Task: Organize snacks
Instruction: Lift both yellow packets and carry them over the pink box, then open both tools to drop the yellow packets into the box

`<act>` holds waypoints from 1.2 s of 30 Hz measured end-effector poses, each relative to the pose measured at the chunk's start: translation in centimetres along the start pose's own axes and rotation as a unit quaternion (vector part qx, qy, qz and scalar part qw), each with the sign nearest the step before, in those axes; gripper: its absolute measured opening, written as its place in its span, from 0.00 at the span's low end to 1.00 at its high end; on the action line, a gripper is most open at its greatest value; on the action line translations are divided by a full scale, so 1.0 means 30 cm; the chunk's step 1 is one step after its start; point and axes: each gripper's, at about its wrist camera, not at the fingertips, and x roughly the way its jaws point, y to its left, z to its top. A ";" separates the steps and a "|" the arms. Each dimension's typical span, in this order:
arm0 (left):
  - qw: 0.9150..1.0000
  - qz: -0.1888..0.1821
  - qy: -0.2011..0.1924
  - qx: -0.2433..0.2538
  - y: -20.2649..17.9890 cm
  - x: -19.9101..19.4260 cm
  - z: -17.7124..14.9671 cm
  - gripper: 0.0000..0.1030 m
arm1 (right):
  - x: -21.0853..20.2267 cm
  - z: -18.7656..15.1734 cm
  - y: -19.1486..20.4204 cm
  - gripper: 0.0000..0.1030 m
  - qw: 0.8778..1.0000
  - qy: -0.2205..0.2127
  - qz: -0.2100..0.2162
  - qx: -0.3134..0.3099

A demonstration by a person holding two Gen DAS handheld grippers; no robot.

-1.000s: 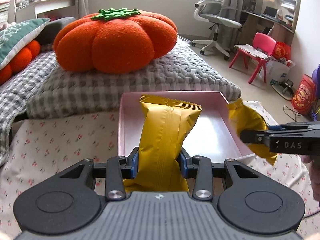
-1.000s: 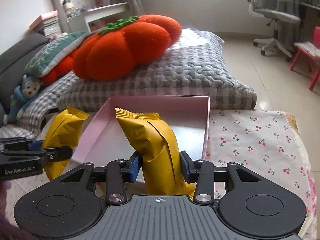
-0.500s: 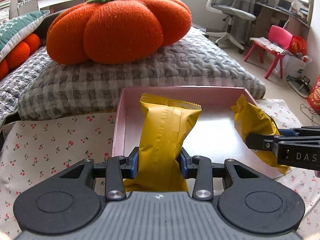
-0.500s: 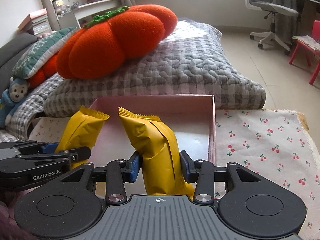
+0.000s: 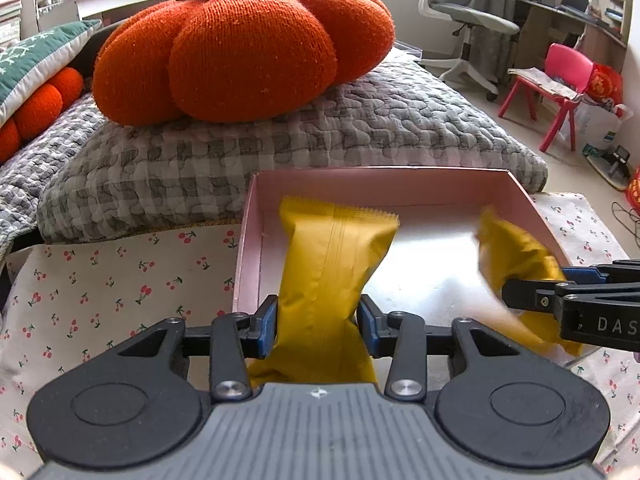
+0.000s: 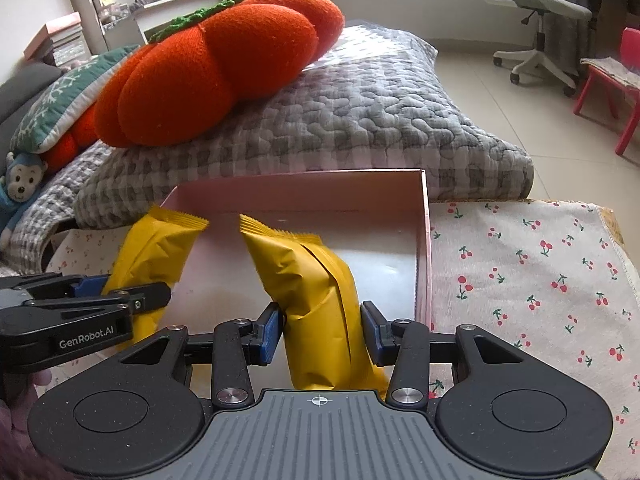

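Note:
A shallow pink box (image 5: pixel 380 178) (image 6: pixel 423 240) stands open on the cherry-print cloth. My left gripper (image 5: pixel 318 320) is shut on a yellow snack packet (image 5: pixel 332 264) held over the box's near left part; it also shows at the left of the right wrist view (image 6: pixel 156 248). My right gripper (image 6: pixel 322 330) is shut on a second yellow snack packet (image 6: pixel 316 280) over the box's near right part; this packet (image 5: pixel 516 256) and gripper (image 5: pixel 520 292) appear at the right of the left wrist view.
A big orange pumpkin cushion (image 5: pixel 240 44) lies on a grey quilted pad (image 5: pixel 360 128) right behind the box. Cherry-print cloth (image 6: pixel 532 272) spreads to both sides. An office chair (image 5: pixel 464 24) and red child's chair (image 5: pixel 560 84) stand on the floor at the far right.
Both grippers have moved forward with their packets, from the box's near edge to over its inside. The two packets have come closer together.

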 end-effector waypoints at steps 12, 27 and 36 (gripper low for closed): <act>1.000 -0.009 -0.012 0.003 -0.012 -0.060 0.007 0.76 | -0.080 0.025 0.018 0.69 1.000 -0.010 0.004 -0.001; 1.000 -0.019 -0.011 0.008 -0.014 -0.182 -0.051 0.94 | -0.246 0.007 0.068 0.86 1.000 -0.022 0.006 -0.017; 1.000 -0.029 -0.010 0.009 -0.005 -0.268 -0.112 0.99 | -0.333 -0.039 0.086 0.90 0.999 -0.023 0.011 -0.019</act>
